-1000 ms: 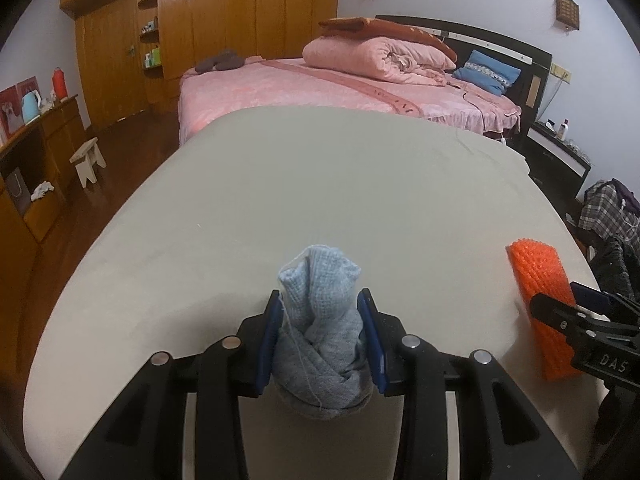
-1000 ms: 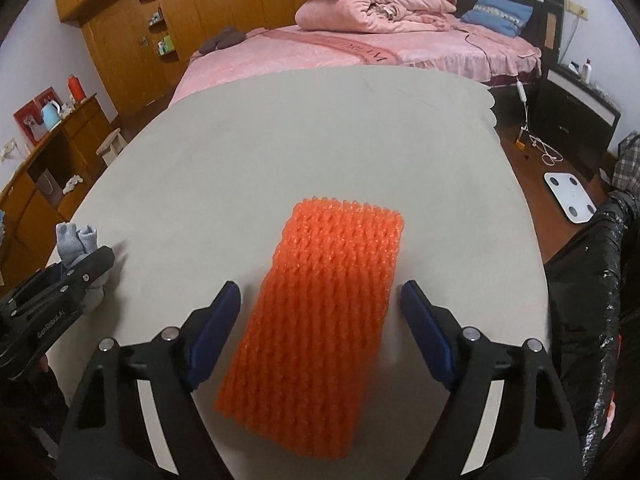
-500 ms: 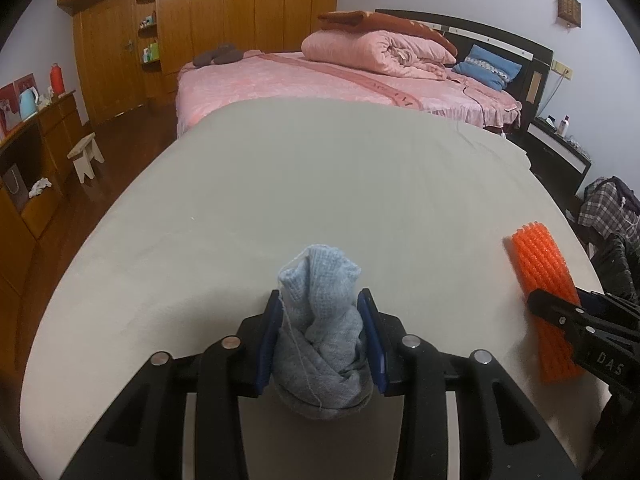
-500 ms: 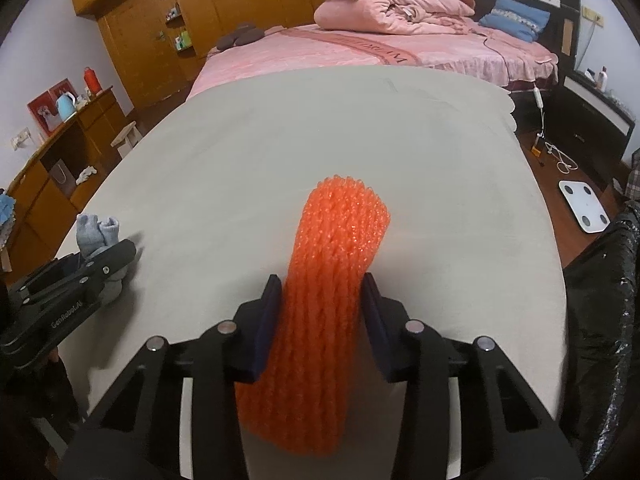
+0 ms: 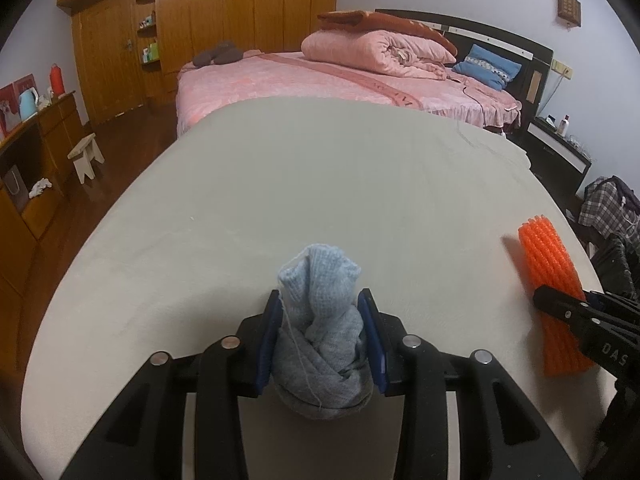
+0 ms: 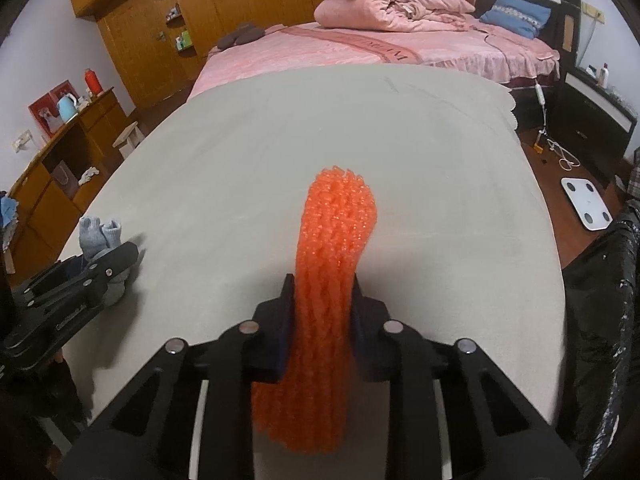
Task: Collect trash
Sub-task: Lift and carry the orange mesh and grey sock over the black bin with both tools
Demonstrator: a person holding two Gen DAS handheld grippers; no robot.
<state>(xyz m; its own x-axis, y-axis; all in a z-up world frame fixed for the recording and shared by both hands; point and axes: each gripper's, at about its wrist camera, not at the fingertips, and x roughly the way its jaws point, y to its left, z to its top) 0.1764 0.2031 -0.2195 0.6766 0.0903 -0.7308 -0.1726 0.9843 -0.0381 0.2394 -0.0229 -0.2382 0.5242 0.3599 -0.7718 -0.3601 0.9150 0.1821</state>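
Note:
A balled-up pair of blue-grey socks (image 5: 320, 332) sits between the blue pads of my left gripper (image 5: 320, 312), which is shut on it low over the beige table cover (image 5: 320, 184). An orange foam net sleeve (image 6: 332, 280) is squeezed into a narrow ridge between the pads of my right gripper (image 6: 324, 292), whose jaws are still closing on it. From the left wrist the orange net (image 5: 548, 280) shows at the far right with the right gripper's finger (image 5: 568, 308) across it. From the right wrist the socks (image 6: 100, 236) and left gripper show at the far left.
A black rubbish bag (image 6: 600, 320) hangs beside the table's right edge. Beyond the table stands a pink bed (image 5: 340, 76) with a rolled quilt. Wooden cabinets (image 5: 36, 152) and a small stool (image 5: 86, 156) line the left side. A white scale (image 6: 586, 204) lies on the floor.
My right gripper's jaws came together on the orange net, which went from lying flat and wide to a pinched, raised ridge. The left gripper kept its hold on the socks.

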